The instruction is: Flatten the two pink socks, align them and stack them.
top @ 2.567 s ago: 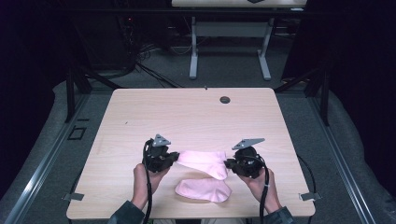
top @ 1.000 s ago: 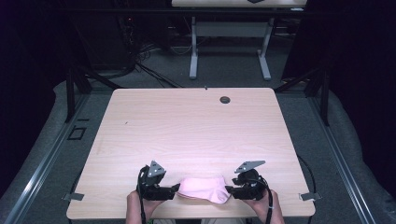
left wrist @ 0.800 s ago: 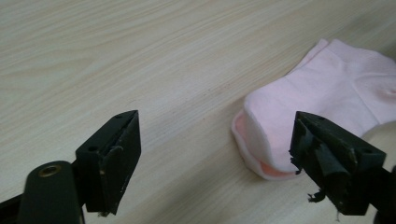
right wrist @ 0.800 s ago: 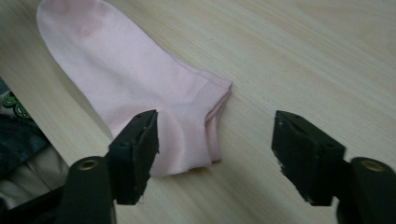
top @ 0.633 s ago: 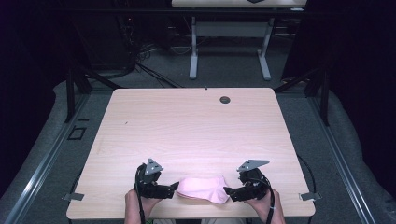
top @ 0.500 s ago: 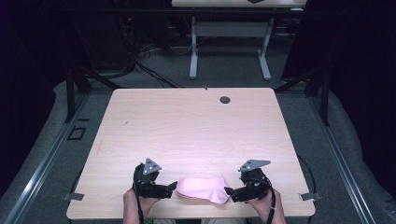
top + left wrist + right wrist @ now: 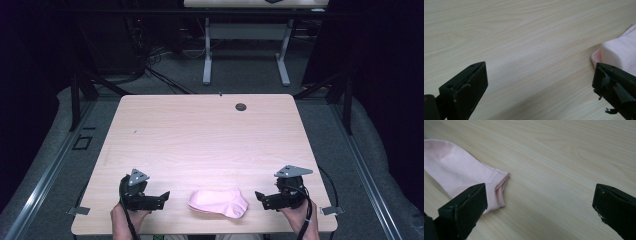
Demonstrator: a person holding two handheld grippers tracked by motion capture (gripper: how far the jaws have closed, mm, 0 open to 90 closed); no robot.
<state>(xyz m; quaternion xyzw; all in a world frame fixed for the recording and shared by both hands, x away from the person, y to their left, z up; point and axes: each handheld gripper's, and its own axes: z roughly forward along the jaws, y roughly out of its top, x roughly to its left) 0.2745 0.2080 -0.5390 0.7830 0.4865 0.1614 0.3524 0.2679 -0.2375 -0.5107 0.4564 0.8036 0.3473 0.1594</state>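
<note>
The left gripper is sitting near the front edge of the tabletop with its fingers spread wide; they have just been opening, and nothing is lying between them but bare wood. In the left gripper view the pink sock is showing just past the far finger, apart from its pad. The right gripper is sitting on the other side, its fingers likewise standing wide after just opening, gripping nothing. In the right gripper view one black finger is standing in front of the sock's cuff end, with no pad pressing on the cloth.

The sock is lying flat on the tabletop between the two grippers, close to the front edge and clear of both. It is looking like soft, fine-knit cloth in pale pink, folded into a rounded, oblong bundle with layered edges and a hemmed opening at one end. The tabletop is showing a smooth, pale wood grain with long streaks running across it and rounded corners. A small dark round piece is sitting near its far edge. The fingers are looking like blunt black blocks with flat faces, and bits of frayed black tape are hanging from one left finger. A person's hands are holding each gripper from below, with a black cable trailing off the right one
</note>
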